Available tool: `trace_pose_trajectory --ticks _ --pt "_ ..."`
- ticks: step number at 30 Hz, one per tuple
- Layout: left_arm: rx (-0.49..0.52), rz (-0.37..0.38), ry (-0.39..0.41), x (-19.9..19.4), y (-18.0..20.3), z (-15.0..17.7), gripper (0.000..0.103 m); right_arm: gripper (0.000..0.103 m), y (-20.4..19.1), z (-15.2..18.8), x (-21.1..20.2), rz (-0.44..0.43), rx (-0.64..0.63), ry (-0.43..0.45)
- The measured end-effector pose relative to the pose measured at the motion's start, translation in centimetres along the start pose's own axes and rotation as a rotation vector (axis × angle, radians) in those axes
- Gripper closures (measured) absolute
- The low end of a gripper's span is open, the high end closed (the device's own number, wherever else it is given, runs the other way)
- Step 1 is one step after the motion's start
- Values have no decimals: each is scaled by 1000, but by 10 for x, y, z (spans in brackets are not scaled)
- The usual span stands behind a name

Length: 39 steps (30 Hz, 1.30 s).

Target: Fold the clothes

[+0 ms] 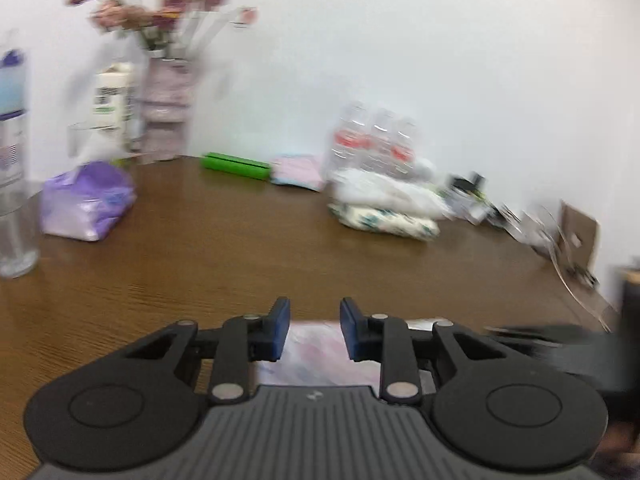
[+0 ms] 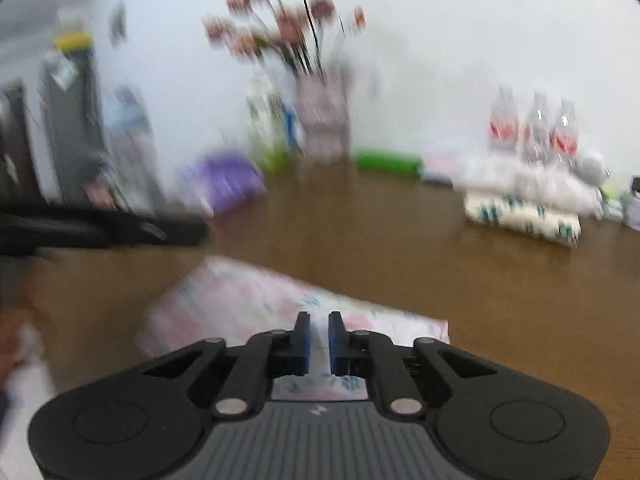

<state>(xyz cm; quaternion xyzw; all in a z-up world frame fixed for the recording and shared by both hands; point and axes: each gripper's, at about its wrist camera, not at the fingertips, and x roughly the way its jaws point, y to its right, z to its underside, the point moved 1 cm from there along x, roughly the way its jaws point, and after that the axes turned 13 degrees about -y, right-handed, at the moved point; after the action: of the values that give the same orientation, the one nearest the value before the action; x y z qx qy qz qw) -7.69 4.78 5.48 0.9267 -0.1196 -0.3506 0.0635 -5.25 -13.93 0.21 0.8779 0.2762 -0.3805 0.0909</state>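
Note:
A pink and white patterned cloth (image 2: 240, 304) lies folded flat on the brown wooden table (image 2: 400, 240). My right gripper (image 2: 319, 334) hovers over its near edge, its blue-padded fingers a narrow gap apart with nothing between them. My left gripper (image 1: 315, 320) is open wide just above the same cloth (image 1: 316, 354), which shows between and under its fingers. The left gripper (image 2: 120, 228) appears as a dark blur at the left of the right wrist view. The right gripper (image 1: 560, 340) is a dark blur at the right of the left wrist view. Both views are motion-blurred.
A stack of folded clothes (image 1: 384, 208) sits at the back right in front of three water bottles (image 1: 376, 140). A vase of flowers (image 1: 166, 112), a purple pack (image 1: 86, 200), a green box (image 1: 236, 166) and a clear bottle (image 1: 12, 152) stand along the back and left.

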Motion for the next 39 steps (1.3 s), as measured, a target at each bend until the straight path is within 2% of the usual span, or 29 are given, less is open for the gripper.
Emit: trace_pose_trajectory --ticks 2,3,6,10,12,14,15,17,18,20,21,23,25,29,33,34,36,38,39 --pt "72 -14 -42 16 17 5 75 100 11 2 16 42 83 -29" --pt "105 -38 -63 28 21 6 75 100 18 4 16 22 129 -19" --pt "167 -67 -104 59 21 -4 75 100 23 9 17 2 165 -15" --pt "122 -48 -193 82 1 -9 74 102 32 7 19 -22 211 -21" --pt "51 -25 -197 82 -11 -7 74 102 36 6 18 -30 235 -27" --pt "-29 -33 -188 72 -15 -9 74 102 28 12 13 -2 195 -21" --pt "-54 -30 -157 59 -14 -9 75 98 26 13 10 9 188 -23" --pt "-50 -2 -55 33 -4 -13 75 91 20 11 1 20 174 -14" --pt "-16 25 -32 26 5 -15 75 85 19 9 -5 19 174 11" --pt "48 37 -39 33 19 -17 74 82 18 1 -11 8 163 59" --pt "44 3 -55 44 18 -18 75 83 18 -4 -10 -3 153 69" --pt "13 -42 -107 68 9 -17 80 92 16 -14 7 -15 121 21" --pt "-33 -62 -156 85 -4 -12 80 93 16 -17 30 17 121 -60" --pt "-44 -64 -167 88 -12 -4 80 95 19 -13 27 143 138 -70" --pt "-68 -65 -173 83 -18 -4 79 94 31 -2 21 168 201 -73" --pt "-79 -72 -171 80 -19 -5 78 88 32 -2 17 180 214 -74" --pt "-86 -44 -113 64 -16 -10 69 88 26 -5 2 135 191 -6" --pt "-74 0 -68 52 -11 -14 60 88 17 -7 -5 29 142 41" --pt "-61 10 -58 50 -8 -17 60 90 11 -8 -1 5 117 31"
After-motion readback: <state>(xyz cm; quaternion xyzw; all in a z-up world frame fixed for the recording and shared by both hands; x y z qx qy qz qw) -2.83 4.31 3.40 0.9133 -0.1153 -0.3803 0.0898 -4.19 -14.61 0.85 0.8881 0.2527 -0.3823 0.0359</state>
